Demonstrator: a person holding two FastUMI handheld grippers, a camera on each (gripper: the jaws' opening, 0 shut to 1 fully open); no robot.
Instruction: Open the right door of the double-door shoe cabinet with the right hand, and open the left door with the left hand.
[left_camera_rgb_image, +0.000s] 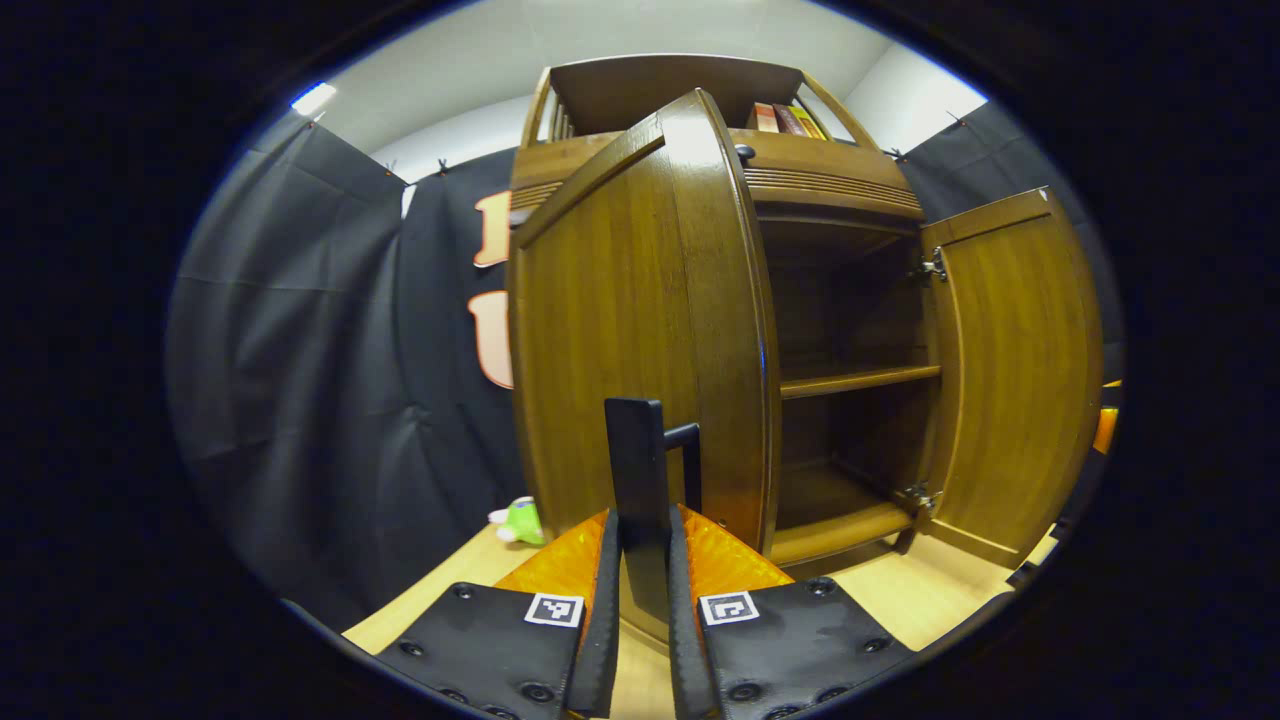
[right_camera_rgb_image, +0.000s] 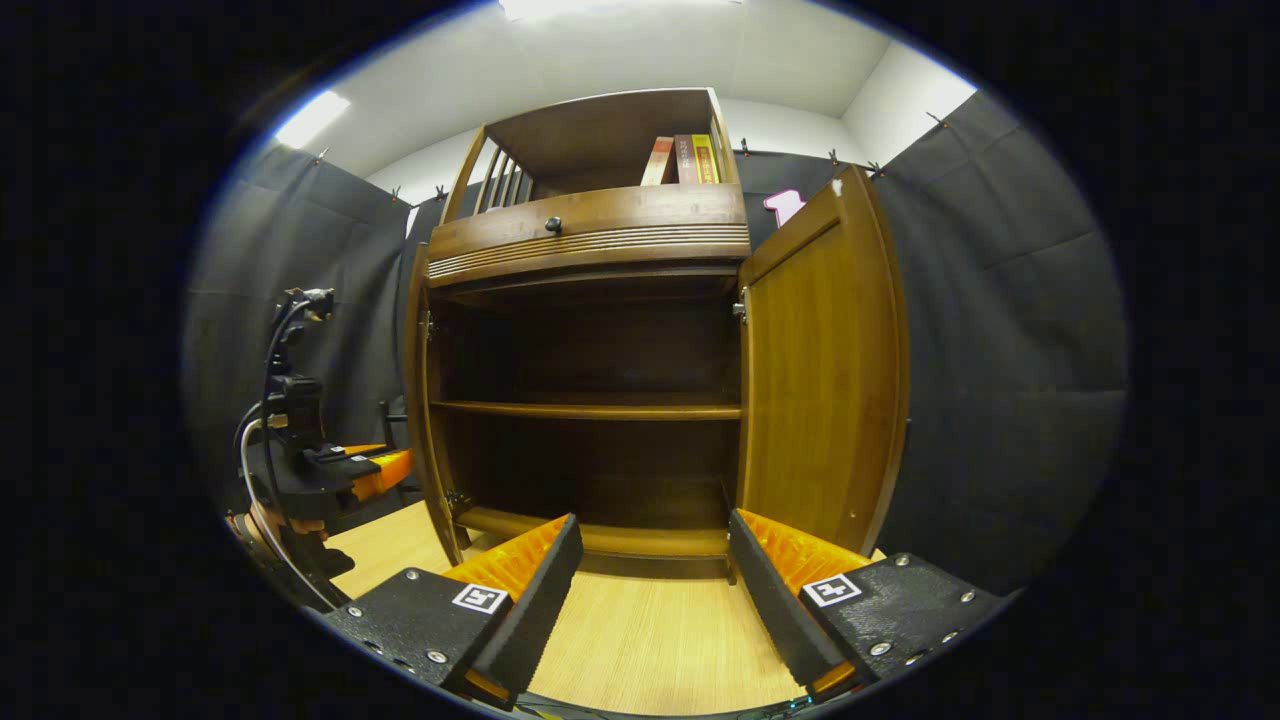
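The brown wooden shoe cabinet (right_camera_rgb_image: 590, 235) stands with both doors swung out. In the left gripper view, my left gripper (left_camera_rgb_image: 642, 525) is shut on the black bar handle (left_camera_rgb_image: 640, 450) of the left door (left_camera_rgb_image: 640, 290), which is turned wide open toward the camera. The right door (left_camera_rgb_image: 1010, 370) stands open at the right. In the right gripper view, my right gripper (right_camera_rgb_image: 655, 545) is open with nothing between its fingers, low in front of the cabinet's dark inside and apart from the right door (right_camera_rgb_image: 815, 380). The left gripper (right_camera_rgb_image: 385, 468) shows at the left door's edge (right_camera_rgb_image: 425, 400).
One shelf (right_camera_rgb_image: 590, 410) crosses the bare inside. Books (right_camera_rgb_image: 685, 160) stand on the cabinet's upper shelf above a drawer with a knob (right_camera_rgb_image: 553, 225). A small green toy (left_camera_rgb_image: 520, 522) lies on the light wooden floor (right_camera_rgb_image: 650, 630) left of the cabinet. Black cloth walls close in both sides.
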